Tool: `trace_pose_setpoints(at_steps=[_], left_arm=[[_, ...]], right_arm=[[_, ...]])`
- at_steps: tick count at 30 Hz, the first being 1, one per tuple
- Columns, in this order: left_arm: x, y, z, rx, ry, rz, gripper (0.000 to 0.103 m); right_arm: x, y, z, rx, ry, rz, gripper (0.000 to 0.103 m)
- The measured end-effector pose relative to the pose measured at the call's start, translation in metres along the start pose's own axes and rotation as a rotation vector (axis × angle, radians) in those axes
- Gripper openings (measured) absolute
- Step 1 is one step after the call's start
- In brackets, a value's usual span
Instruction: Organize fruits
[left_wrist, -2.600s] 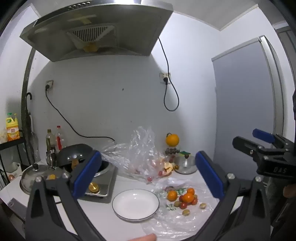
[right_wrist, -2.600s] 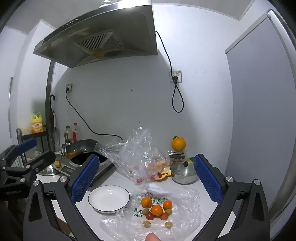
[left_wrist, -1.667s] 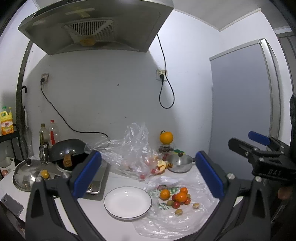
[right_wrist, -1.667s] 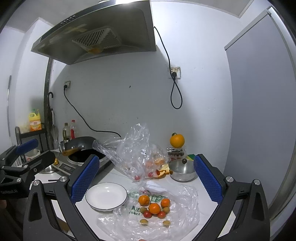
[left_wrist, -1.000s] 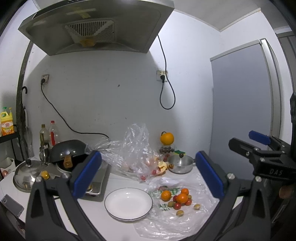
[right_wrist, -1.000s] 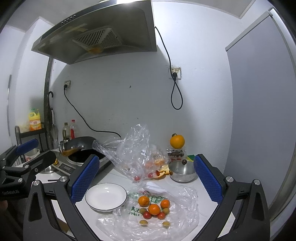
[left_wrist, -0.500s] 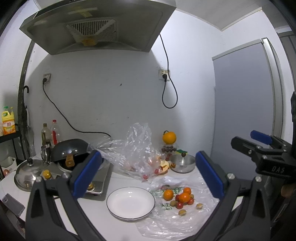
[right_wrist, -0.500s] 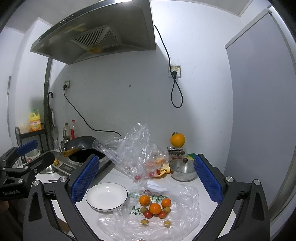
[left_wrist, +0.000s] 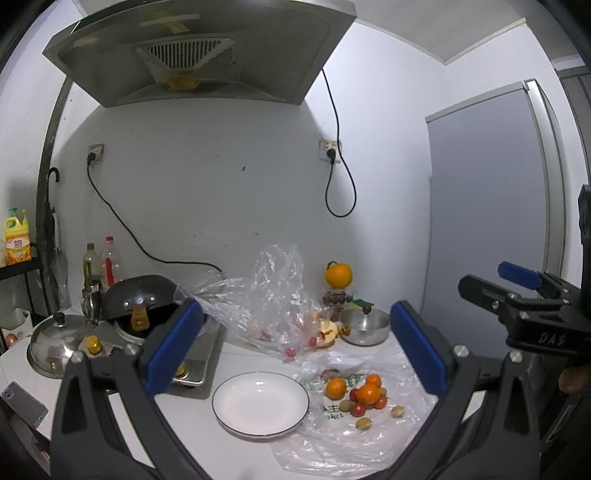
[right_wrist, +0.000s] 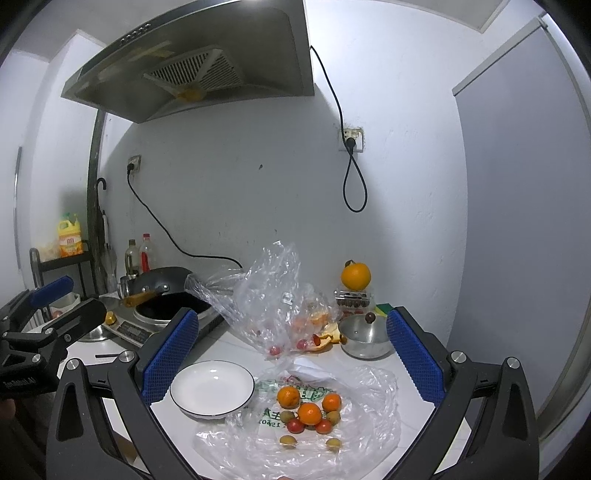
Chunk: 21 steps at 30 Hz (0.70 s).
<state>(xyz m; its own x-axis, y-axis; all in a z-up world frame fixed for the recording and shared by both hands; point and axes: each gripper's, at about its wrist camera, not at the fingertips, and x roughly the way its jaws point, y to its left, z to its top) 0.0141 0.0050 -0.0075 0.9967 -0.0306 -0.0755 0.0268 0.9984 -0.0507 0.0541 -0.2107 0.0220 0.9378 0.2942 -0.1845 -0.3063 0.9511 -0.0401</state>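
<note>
Fruits (right_wrist: 308, 411) lay heaped on the flat plastic bag (right_wrist: 373, 435) beside the empty white plate (right_wrist: 212, 389) on the tabletop (right_wrist: 236, 347), while left tongs (left_wrist: 295, 354) and right tongs (right_wrist: 291, 358), spread wide and empty, had only drifted slightly over the last seconds, so sorting appeared unstarted.

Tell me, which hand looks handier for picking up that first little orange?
Probably the right gripper: the oranges on the plastic sheet lie centred between its open fingers, while the left gripper frames mostly the plate.
</note>
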Motion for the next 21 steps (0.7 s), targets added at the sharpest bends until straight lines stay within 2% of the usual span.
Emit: trace_pose_setpoints(at_steps=[11,21], left_arm=[[-0.002,0.006,-0.001,-0.014,-0.001,0.012,0.102],[0.011,0.001,-0.008,-0.004,0.027,0.015,0.102]], right_arm=[[0.005,0.005,-0.001,-0.017,0.003,0.010,0.103],[0.012,-0.008,-0.007,-0.035,0.012,-0.027,0.103]])
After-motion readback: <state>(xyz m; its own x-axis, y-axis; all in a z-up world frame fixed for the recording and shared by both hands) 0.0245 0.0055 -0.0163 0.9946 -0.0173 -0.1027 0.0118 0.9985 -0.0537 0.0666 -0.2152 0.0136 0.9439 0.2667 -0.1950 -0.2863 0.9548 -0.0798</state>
